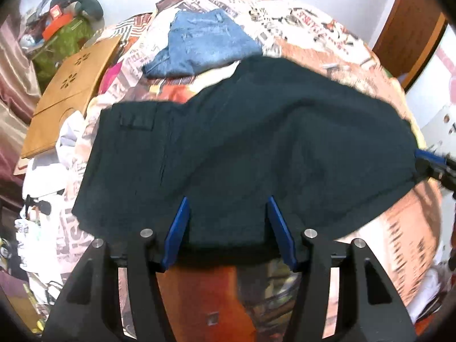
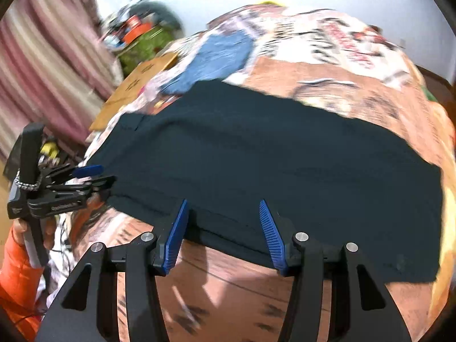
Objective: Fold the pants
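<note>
Dark navy pants (image 1: 242, 154) lie spread flat across a bed with a printed cover; they also fill the middle of the right wrist view (image 2: 285, 156). My left gripper (image 1: 228, 202) is open, its blue fingers straddling the near edge of the pants. My right gripper (image 2: 222, 203) is open too, its fingers over the near hem. The left gripper shows from the side in the right wrist view (image 2: 94, 175), at the pants' left edge. The right gripper shows at the far right of the left wrist view (image 1: 427, 162), at the cloth's right end.
Folded blue jeans (image 1: 199, 42) lie on the bed beyond the dark pants. A wooden board (image 1: 74, 91) rests at the bed's left side. Cluttered items and a green bag (image 1: 65, 34) sit at the back left. A wooden door (image 1: 410, 20) stands at the right.
</note>
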The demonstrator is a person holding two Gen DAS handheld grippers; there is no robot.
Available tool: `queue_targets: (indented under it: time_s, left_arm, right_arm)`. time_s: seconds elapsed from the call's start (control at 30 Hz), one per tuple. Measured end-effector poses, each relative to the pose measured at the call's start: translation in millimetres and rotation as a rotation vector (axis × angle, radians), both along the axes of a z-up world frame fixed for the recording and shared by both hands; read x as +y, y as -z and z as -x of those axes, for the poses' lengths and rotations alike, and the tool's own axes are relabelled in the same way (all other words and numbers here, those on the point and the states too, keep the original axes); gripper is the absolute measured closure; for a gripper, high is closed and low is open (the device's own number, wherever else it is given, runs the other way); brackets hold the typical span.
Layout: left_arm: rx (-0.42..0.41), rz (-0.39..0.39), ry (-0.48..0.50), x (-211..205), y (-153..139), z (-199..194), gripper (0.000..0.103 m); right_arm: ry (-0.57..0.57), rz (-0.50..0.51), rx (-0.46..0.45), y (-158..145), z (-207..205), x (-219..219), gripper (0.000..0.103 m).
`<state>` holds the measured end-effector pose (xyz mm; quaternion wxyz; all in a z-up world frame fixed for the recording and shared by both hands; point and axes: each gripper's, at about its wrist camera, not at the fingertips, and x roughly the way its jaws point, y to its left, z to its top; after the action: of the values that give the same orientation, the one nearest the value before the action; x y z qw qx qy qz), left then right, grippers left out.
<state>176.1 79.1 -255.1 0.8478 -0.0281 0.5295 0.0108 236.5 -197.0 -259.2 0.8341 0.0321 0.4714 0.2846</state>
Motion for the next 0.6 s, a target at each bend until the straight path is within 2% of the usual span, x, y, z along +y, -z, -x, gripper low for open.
queue_targets:
  time_s: [0.2,0.3,0.47,0.6]
  left_arm:
    - [-0.049,0.037,0.002,-20.3,-20.4,-34.8,0.040]
    - [-0.062,0.038,0.028,-37.8,-24.1,-51.6,0.039]
    - [-0.042,0.027,0.100,-75.3,-17.3,-78.2,0.039]
    - [0.002,0.010,0.165,-105.3,-1.7,-89.3,0.039]
  right_arm:
    - [0.251,-0.032,-0.003,-2.8,7.0,-83.3,0.054]
    - [0.389,-0.067,0.013,2.4,15.2,-125.5,0.045]
    - [0.548,-0.103,0.085,24.5,25.1,-173.4,0.045]
    - [0.637,-0.193,0.173,49.4,28.8,-200.5,0.045]
